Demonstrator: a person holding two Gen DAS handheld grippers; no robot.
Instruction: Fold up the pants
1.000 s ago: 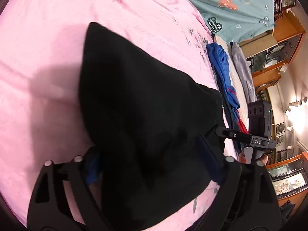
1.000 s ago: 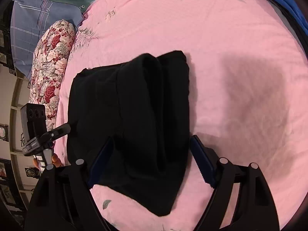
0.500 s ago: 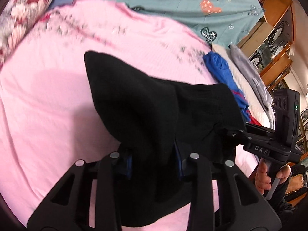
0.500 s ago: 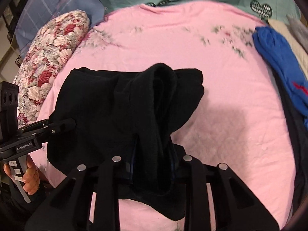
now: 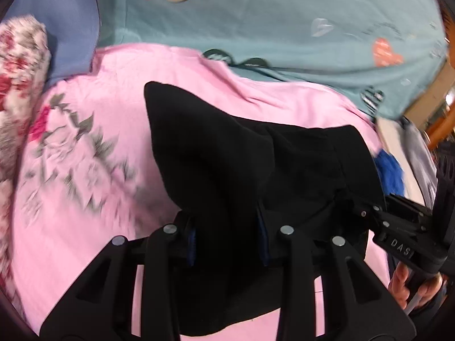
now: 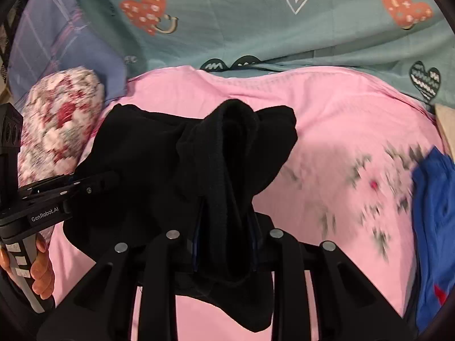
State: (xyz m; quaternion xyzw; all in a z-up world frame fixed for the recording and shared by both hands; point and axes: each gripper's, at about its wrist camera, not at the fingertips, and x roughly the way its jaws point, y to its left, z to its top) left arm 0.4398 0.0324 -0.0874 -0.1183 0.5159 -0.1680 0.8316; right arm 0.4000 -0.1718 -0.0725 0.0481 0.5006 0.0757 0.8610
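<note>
The black pants (image 5: 256, 170) hang bunched between both grippers above a pink bedsheet (image 5: 85, 156). My left gripper (image 5: 227, 236) is shut on one edge of the pants, with cloth draped over and below its fingers. In the right wrist view the same black pants (image 6: 170, 164) stretch from my right gripper (image 6: 226, 236), which is shut on a thick fold, to the left gripper (image 6: 85, 187) at the left edge. The right gripper (image 5: 378, 216) shows at the right of the left wrist view, a hand on its handle.
A floral pillow (image 6: 57, 125) lies at the left of the bed. A teal heart-print blanket (image 6: 256, 22) covers the far side. Blue clothing (image 6: 432, 227) and grey clothing (image 5: 418, 153) lie at the right, with wooden furniture (image 5: 443, 119) behind.
Both grippers went from open around the pants to shut on them, then lifted the cloth off the sheet. Both views tilted up toward the teal blanket.
</note>
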